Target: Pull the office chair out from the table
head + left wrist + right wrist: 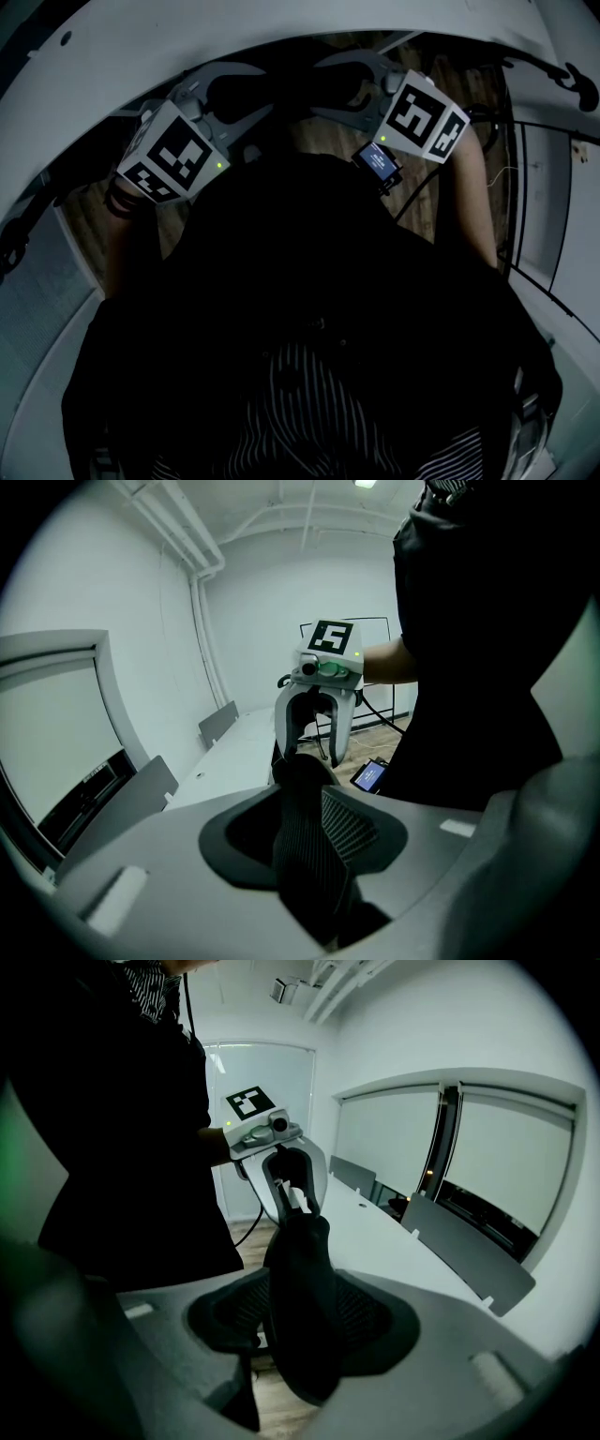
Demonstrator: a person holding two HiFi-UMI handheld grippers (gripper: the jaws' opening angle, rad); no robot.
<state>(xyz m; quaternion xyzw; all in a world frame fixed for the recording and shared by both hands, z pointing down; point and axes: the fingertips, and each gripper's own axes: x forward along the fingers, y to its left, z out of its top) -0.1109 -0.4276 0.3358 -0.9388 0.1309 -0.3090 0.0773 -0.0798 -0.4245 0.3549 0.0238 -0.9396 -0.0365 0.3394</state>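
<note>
Black chair (300,1307) clamped, left gripper (292,1200), right gripper (314,748)

I am looking into an office meeting room: a long white table (375,1232), grey chairs (464,1251) along its edge, big windows (497,1152).

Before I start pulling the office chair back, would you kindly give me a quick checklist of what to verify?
1. Left gripper shut on the chair backrest: ok, the dark ribbed edge sits between its jaws.
2. Right gripper shut on the same backrest: ok.
3. Both grippers on one top edge, facing each other: ok.
4. Chair free of the white table: cannot tell, the seat is hidden.
5. Cable clear of the chair's wheels: cannot tell, the wheels are out of view.
</note>
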